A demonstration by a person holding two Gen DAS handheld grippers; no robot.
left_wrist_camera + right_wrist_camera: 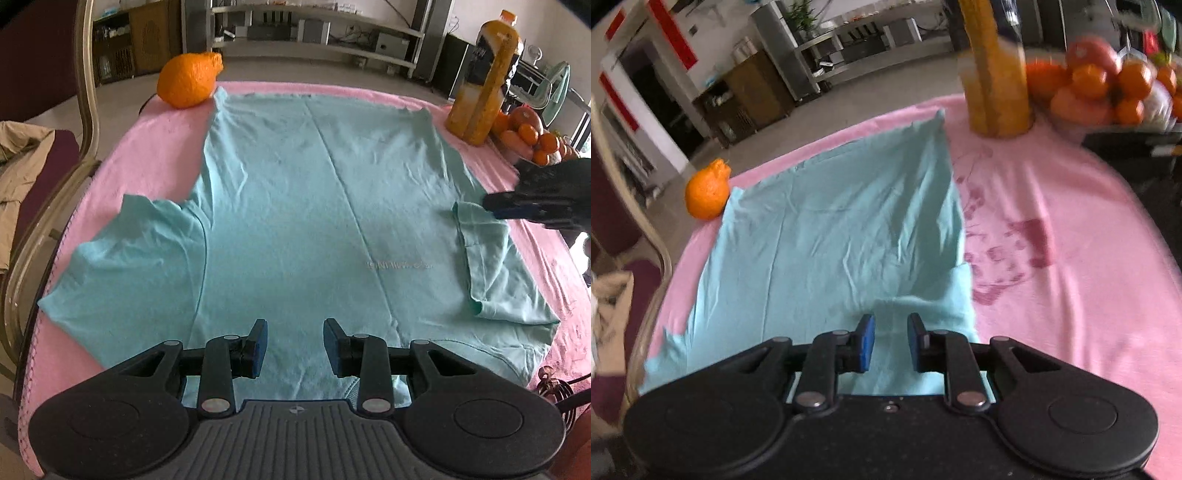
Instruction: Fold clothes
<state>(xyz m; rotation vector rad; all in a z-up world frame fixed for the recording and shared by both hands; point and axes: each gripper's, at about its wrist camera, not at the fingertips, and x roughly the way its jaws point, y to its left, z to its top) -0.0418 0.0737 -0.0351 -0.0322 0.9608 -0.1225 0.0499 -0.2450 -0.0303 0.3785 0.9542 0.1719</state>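
Note:
A teal T-shirt [288,206] lies spread flat on a pink cloth [155,140] that covers the table. Its left sleeve [129,266] is laid out sideways; the right sleeve [484,254] is folded in over the body. My left gripper [295,332] hovers open above the near end of the shirt, nothing between its fingers. At the right edge my right gripper [489,206] sits just beside the tip of the folded sleeve. In the blurred right wrist view, that gripper [891,336] is open over the teal fabric [831,240], jaws a little apart.
A large orange [188,81] touches the shirt's far left corner. A juice bottle [480,85] and a pile of fruit [532,136] stand at the far right. A chair frame [88,110] with a beige jacket [18,166] is beyond the table's left edge.

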